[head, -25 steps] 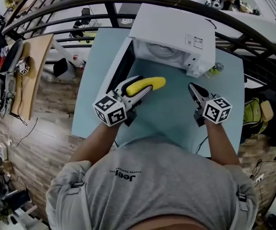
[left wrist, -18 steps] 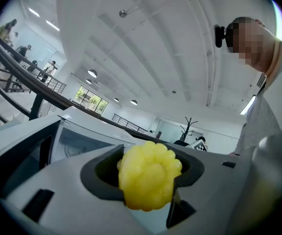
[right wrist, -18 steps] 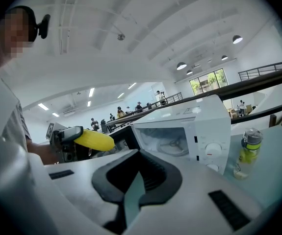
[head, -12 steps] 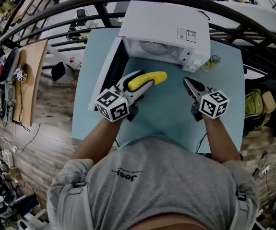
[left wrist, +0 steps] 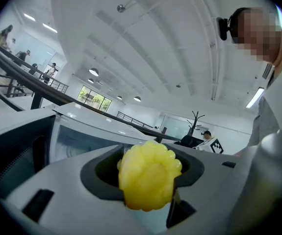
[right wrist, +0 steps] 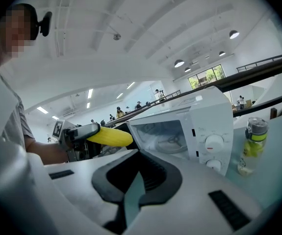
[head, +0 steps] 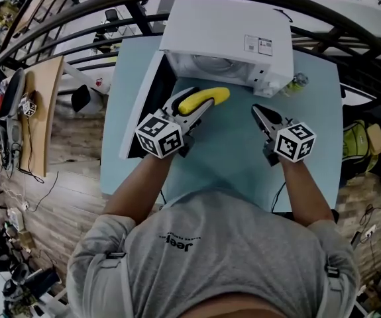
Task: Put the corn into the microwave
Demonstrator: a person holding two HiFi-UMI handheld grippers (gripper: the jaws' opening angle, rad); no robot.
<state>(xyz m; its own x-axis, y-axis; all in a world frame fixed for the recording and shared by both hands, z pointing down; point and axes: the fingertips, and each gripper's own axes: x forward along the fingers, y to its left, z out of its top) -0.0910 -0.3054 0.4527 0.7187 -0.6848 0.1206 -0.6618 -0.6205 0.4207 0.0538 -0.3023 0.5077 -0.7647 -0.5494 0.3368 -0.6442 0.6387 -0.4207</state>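
Observation:
A yellow corn cob (head: 205, 99) lies lengthwise between the jaws of my left gripper (head: 198, 106), which is shut on it. The cob's tip points at the open mouth of the white microwave (head: 233, 35), just short of the cavity (head: 213, 67). Seen end-on in the left gripper view, the corn (left wrist: 148, 176) fills the gap between the jaws. My right gripper (head: 260, 114) hovers over the table in front of the microwave's control panel, jaws together and holding nothing. From the right gripper view the corn (right wrist: 110, 136) shows at left, beside the microwave (right wrist: 190, 131).
The microwave door (head: 144, 108) hangs open to the left of my left gripper. A small bottle with yellow-green contents (head: 296, 83) stands at the microwave's right side, also in the right gripper view (right wrist: 251, 146). The pale blue table (head: 236, 158) ends near my body.
My left gripper has carried the corn forward, closer to the microwave's opening. The right gripper has stayed where it was.

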